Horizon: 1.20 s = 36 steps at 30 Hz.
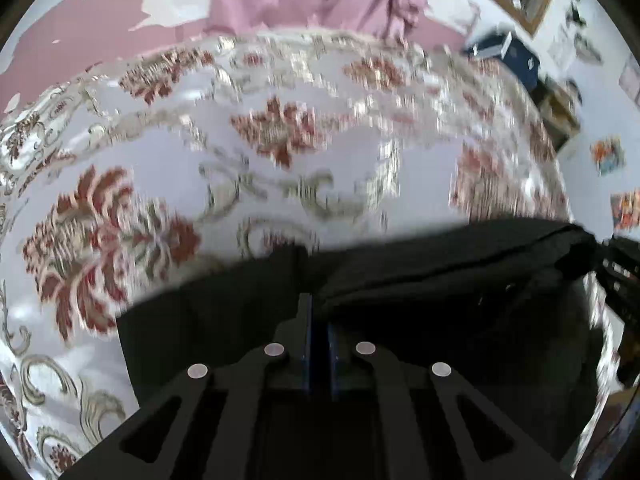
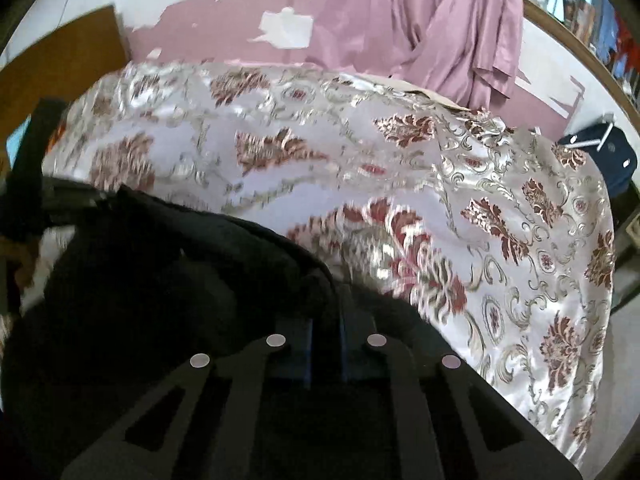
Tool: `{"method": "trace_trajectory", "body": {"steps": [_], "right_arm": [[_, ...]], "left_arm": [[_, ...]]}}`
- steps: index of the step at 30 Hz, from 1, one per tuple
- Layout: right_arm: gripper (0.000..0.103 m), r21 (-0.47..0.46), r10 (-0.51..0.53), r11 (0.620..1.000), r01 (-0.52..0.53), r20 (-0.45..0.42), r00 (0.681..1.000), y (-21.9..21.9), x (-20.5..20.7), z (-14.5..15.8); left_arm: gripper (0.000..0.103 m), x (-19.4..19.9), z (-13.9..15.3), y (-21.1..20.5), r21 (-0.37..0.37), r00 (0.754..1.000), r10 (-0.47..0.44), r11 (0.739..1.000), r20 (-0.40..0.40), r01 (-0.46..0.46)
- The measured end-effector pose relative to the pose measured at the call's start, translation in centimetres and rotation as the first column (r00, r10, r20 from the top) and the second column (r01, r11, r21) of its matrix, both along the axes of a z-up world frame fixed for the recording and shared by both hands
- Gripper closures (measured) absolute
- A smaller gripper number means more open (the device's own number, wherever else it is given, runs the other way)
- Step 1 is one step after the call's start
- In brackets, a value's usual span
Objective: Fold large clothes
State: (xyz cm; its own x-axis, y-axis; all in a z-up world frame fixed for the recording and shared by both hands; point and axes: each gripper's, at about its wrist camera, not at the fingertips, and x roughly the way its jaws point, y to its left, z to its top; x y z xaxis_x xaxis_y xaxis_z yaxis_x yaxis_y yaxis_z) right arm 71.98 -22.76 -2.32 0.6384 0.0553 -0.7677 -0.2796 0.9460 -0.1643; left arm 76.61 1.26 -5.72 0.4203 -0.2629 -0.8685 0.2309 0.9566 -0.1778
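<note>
Item: black garment [image 1: 420,276], large, dark, held up over a bed; its top edge is stretched between the two grippers and the rest is seen hanging in folds below them

Left gripper [image 1: 319,320]: jaws drawn nearly together, a fold of the black garment clamped between them; the cloth is seen running from the fingers toward the right of the left wrist view, where the other gripper's dark frame is glimpsed at the edge

Right gripper [image 2: 326,320]: jaws likewise narrowed to a slim gap, the black garment [image 2: 160,280] pinched at the fingers and bunched to the left of the right wrist view

Bedspread [image 1: 280,152]: glossy white, patterned with red-brown flowers and grey scrolls; spread over the bed behind and beneath the garment, also shown in the right wrist view [image 2: 500,220]; much of it is blurred

Backdrop: pink curtain [image 2: 460,32] hung against a pink and white wall; dark blue box [image 1: 508,56] beside the bed's far corner
</note>
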Motion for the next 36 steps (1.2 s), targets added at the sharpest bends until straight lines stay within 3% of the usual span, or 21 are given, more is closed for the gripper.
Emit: {"method": "trace_trajectory", "body": {"steps": [5,9,11,12,13,15,19,21,26,28,30,32,33,34,36], "right_arm": [[0.096,0.003,-0.017,1.000,0.017,-0.064,0.998,-0.5,-1.4,-3.5],[0.096,0.016,0.001,1.000,0.000,-0.055,0.998,-0.8,-2.1,-3.5],[0.091,0.046,0.024,0.999,-0.021,-0.067,0.997,-1.2,-2.2,-2.5],[0.085,0.064,0.030,0.998,-0.026,-0.074,0.997,-1.4,-2.2,-1.9],[0.079,0.087,0.035,0.996,-0.028,-0.077,0.996,-1.8,-2.3,-1.2],[0.053,0.140,0.047,0.989,-0.039,-0.056,0.997,-2.4,-2.5,0.5],[0.048,0.215,0.037,0.976,-0.040,0.018,0.999,-3.2,-1.6,3.8],[0.048,0.243,0.001,0.970,-0.006,0.024,1.000,-3.4,0.0,4.3],[0.048,0.316,-0.060,0.946,0.072,-0.050,0.997,-2.6,5.8,2.8],[0.056,0.356,-0.025,0.932,0.067,-0.120,0.992,-1.7,7.6,1.3],[0.080,0.372,0.015,0.927,0.051,-0.172,0.985,-0.8,7.9,0.0],[0.088,0.375,0.078,0.927,0.010,-0.217,0.973,0.0,7.0,-1.1],[0.091,0.362,0.106,0.932,-0.016,-0.230,0.967,0.4,6.4,-1.4],[0.092,0.347,0.137,0.937,-0.045,-0.246,0.959,0.7,5.6,-1.8],[0.095,0.309,0.199,0.945,-0.105,-0.289,0.937,1.3,4.5,-2.6]], "left_arm": [[0.096,-1.4,-2.8,-1.0,0.038,0.997,-0.047,0.998,-0.068,0.050],[0.093,-1.4,-3.1,-0.5,0.005,0.994,-0.034,0.999,-0.100,0.034],[0.085,-1.3,-2.1,0.2,-0.001,0.993,-0.022,1.000,-0.114,0.022],[0.072,-1.5,-1.7,0.3,0.015,0.994,-0.014,1.000,-0.111,0.016],[0.059,-1.8,-1.0,0.6,0.036,0.995,0.000,0.999,-0.101,0.004],[0.045,-2.4,0.7,1.2,0.025,0.998,0.011,1.000,-0.056,-0.010],[0.029,-3.2,4.5,2.6,-0.064,0.992,0.046,0.997,0.115,-0.038],[0.028,-1.7,5.4,2.3,-0.072,0.985,0.073,0.995,0.157,-0.062],[0.028,3.1,5.2,0.7,-0.161,0.979,0.145,0.979,0.146,-0.121],[0.028,4.4,4.3,-0.6,-0.207,0.987,0.122,0.973,0.101,-0.099],[0.030,4.7,3.3,-2.0,-0.239,0.997,0.054,0.970,0.060,-0.038],[0.033,4.1,2.4,-3.6,-0.259,0.996,-0.079,0.962,0.037,0.086],[0.041,3.5,2.1,-4.1,-0.256,0.991,-0.130,0.957,0.036,0.135],[0.049,2.8,1.5,-4.9,-0.242,0.977,-0.210,0.947,0.026,0.210],[0.053,1.7,0.6,-5.8,-0.228,0.944,-0.329,0.920,0.000,0.320]]}}
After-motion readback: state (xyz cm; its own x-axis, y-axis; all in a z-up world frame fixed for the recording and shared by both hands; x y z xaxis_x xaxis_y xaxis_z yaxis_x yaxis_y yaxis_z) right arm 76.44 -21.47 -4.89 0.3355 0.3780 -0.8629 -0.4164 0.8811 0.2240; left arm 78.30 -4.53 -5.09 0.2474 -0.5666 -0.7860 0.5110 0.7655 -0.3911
